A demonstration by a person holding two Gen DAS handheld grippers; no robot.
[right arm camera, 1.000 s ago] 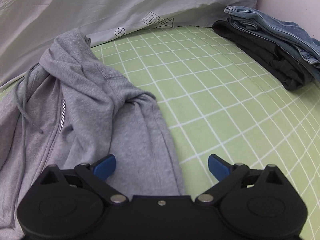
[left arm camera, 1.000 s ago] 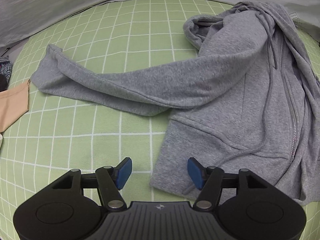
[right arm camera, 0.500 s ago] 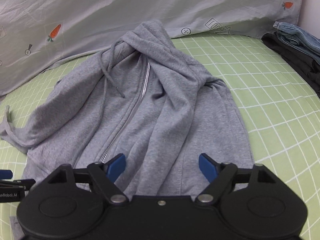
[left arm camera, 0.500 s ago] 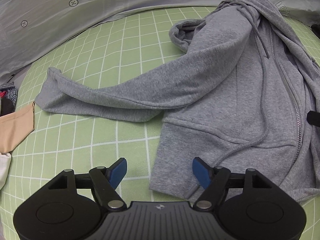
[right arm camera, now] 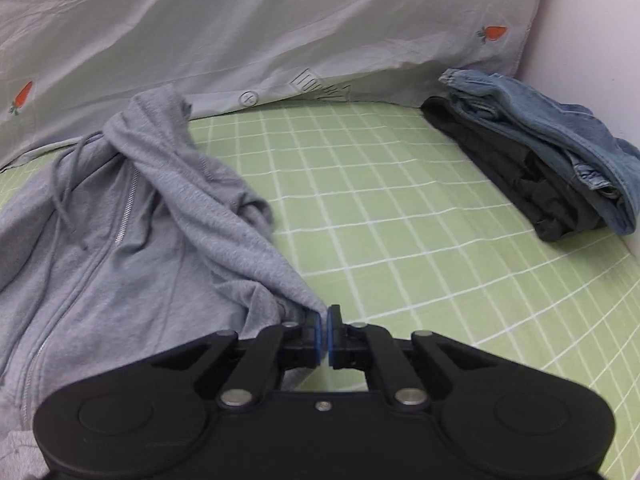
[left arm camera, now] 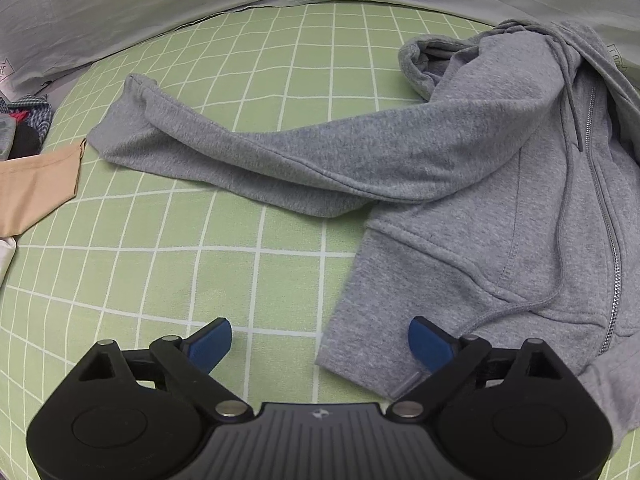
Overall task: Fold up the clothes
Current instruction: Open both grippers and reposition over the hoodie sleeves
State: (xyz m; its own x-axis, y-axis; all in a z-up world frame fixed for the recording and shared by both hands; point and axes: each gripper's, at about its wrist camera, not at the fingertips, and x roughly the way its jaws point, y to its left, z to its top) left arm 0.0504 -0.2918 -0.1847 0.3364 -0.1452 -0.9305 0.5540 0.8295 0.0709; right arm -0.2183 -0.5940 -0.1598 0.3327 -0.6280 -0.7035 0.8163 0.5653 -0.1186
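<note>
A grey zip hoodie (left arm camera: pixel 480 200) lies on the green checked bed sheet (left arm camera: pixel 200 280). Its left sleeve (left arm camera: pixel 240 156) stretches out to the left. My left gripper (left arm camera: pixel 320 344) is open, its blue pads astride the hoodie's bottom left hem corner. In the right wrist view the hoodie (right arm camera: pixel 120 232) lies to the left, and my right gripper (right arm camera: pixel 323 330) is shut on the hoodie's right edge, with a fold of grey cloth drawn to the pads.
A grey printed pillow (right arm camera: pixel 280 32) runs along the back. A stack of dark clothes and blue jeans (right arm camera: pixel 560 160) sits at the right by the wall. A beige garment (left arm camera: pixel 32 184) and other clothes (left arm camera: pixel 20 132) lie at the left edge.
My right gripper has shut on the hoodie's right edge; it was open before. My left gripper stays open and has moved closer to the hem corner.
</note>
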